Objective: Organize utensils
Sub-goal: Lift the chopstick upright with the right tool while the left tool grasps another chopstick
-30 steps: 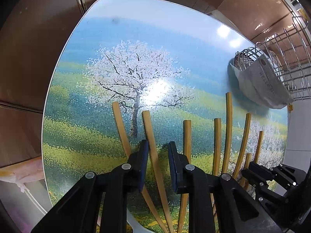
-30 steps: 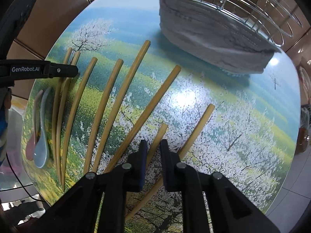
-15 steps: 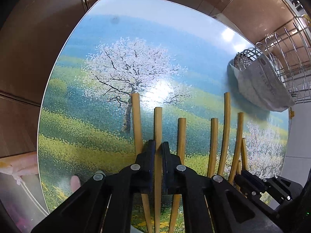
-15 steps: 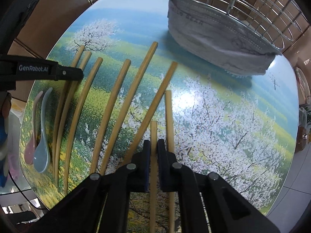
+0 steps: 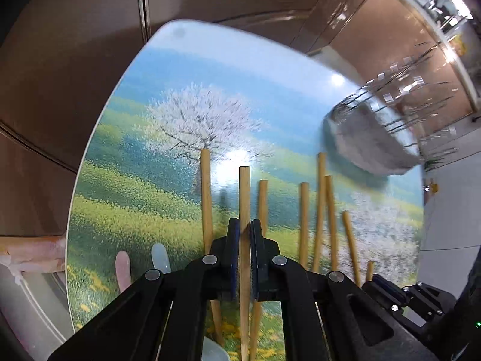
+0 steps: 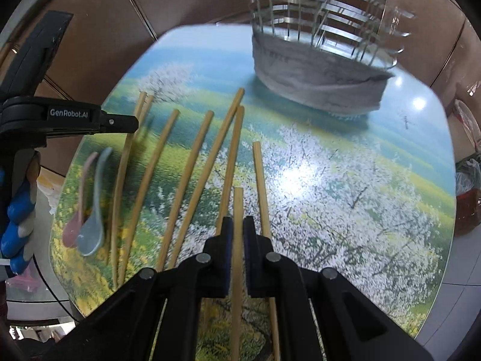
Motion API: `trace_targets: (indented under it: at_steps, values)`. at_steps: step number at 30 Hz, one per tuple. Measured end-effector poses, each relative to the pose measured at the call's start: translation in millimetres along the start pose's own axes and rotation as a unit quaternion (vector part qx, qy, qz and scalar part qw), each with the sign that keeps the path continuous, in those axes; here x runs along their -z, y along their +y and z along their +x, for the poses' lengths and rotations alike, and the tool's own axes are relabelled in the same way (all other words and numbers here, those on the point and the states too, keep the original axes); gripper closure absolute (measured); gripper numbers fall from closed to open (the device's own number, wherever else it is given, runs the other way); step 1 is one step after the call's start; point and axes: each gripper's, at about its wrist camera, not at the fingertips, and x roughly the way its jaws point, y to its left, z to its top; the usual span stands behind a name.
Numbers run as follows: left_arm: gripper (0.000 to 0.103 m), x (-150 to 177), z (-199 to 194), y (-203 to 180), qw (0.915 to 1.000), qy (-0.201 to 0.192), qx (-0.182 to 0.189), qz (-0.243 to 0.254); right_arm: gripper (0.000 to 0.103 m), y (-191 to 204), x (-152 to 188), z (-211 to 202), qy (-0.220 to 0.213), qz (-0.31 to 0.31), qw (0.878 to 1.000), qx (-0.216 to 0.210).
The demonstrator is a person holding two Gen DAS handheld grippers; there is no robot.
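Observation:
Several wooden chopsticks lie on a table [image 5: 180, 90] printed with a blossom-tree landscape. My left gripper [image 5: 244, 225] is shut on one chopstick [image 5: 244, 192] and holds it above the table. My right gripper [image 6: 237, 224] is shut on another chopstick [image 6: 238, 207], also lifted. Loose chopsticks [image 6: 195, 156] fan out to the left of it in the right wrist view. A pink spoon [image 6: 75, 207] and a pale blue spoon [image 6: 94, 210] lie at the table's left edge; they also show in the left wrist view [image 5: 159, 258].
A wire basket [image 6: 324, 9] lined with grey cloth [image 6: 315, 87] stands at the table's far side; it appears at the right in the left wrist view [image 5: 372, 138]. Brown tiled floor surrounds the table. The left gripper's body [image 6: 66, 117] reaches in from the left.
Both grippers closed on a chopstick each and lifted them off the table. Both views have pulled up and back, with the basket now blurred by motion.

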Motion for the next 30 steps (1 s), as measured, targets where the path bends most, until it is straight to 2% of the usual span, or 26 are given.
trace_targets:
  at_steps: [6,8,16,25,30]
  values:
    - [0.097,8.4,-48.8,-6.0,0.9984,-0.049,0.028,0.008,0.097,-2.4,20.7,-47.6,-0.062,0.007,0.998,-0.012]
    - [0.097,12.7,-64.0,-9.2,0.9971,-0.066,0.037,0.009,0.097,-5.6,12.2,-57.9,-0.078,0.008,0.997,-0.016]
    - [0.097,34.2,-125.5,-13.1,0.9883,-0.140,0.059,0.017,0.097,-1.2,25.4,-117.8,-0.148,0.008,0.989,-0.016]
    - [0.097,55.5,-164.3,-20.4,0.9799,-0.187,0.060,0.033,0.097,9.6,44.1,-160.4,-0.202,0.008,0.979,-0.009]
    - [0.097,53.9,-177.1,-27.6,0.9748,-0.208,0.070,0.038,0.097,8.3,37.6,-183.2,-0.231,0.009,0.973,-0.005]
